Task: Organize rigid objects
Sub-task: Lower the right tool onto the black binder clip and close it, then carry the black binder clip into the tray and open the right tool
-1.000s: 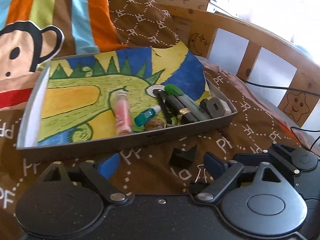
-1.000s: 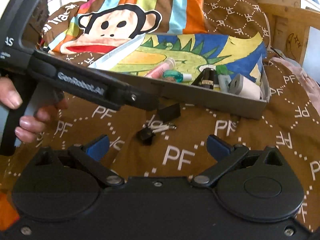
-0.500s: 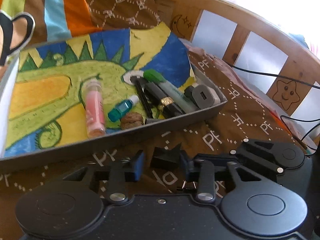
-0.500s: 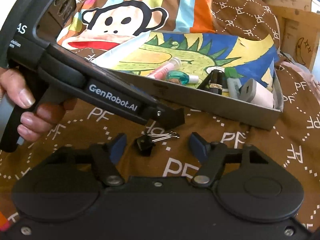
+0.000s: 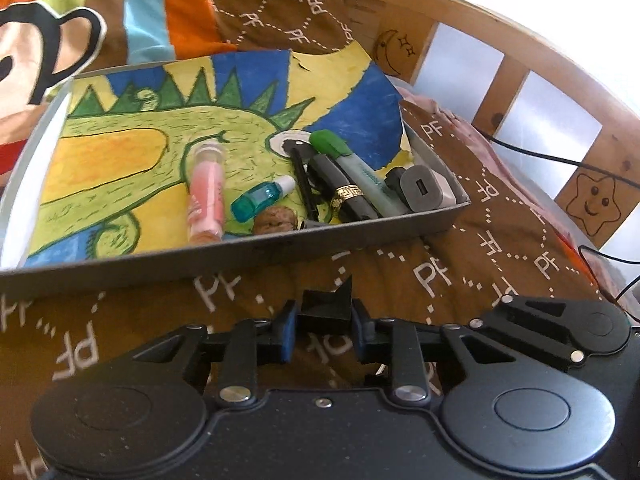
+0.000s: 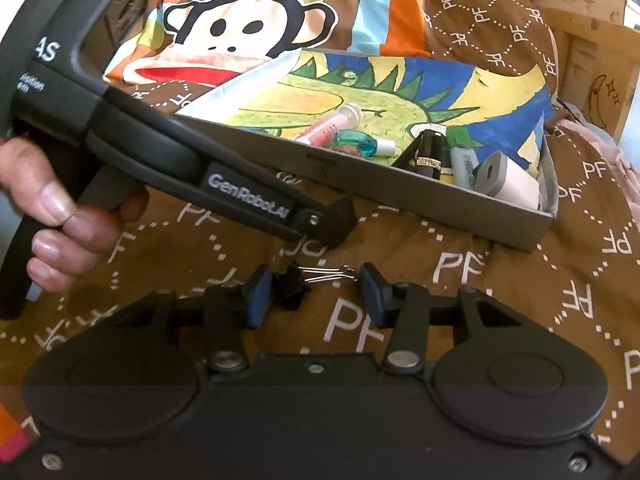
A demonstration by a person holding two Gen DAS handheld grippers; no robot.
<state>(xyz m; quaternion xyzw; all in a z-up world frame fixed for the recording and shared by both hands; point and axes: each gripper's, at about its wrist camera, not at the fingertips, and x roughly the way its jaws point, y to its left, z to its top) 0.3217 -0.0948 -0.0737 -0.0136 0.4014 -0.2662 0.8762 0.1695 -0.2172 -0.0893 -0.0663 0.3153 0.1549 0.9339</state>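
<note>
A black wedge-shaped piece [image 5: 326, 306] is clamped between the blue pads of my left gripper [image 5: 325, 330], just above the brown blanket and close to the near wall of the grey tray [image 5: 240, 258]. The right wrist view shows the left gripper [image 6: 320, 224] from the side with the wedge [image 6: 342, 216] at its tip. A black binder clip [image 6: 294, 288] with silver handles lies on the blanket between the fingers of my right gripper [image 6: 314, 300]. Its jaws are narrowed around the clip lengthwise, with small gaps still showing.
The tray, lined with a dinosaur drawing, holds a pink tube [image 5: 206, 194], a teal bottle [image 5: 260, 202], a walnut [image 5: 276, 220], black pens [image 5: 344, 196], a green-capped marker [image 5: 352, 164] and a grey charger [image 5: 426, 190]. A wooden bed rail [image 5: 504, 80] and cables run at the right. A hand [image 6: 52, 220] grips the left tool.
My left gripper has shut on the black wedge and raised it slightly. The right gripper moved forward and narrowed its jaws around the binder clip.
</note>
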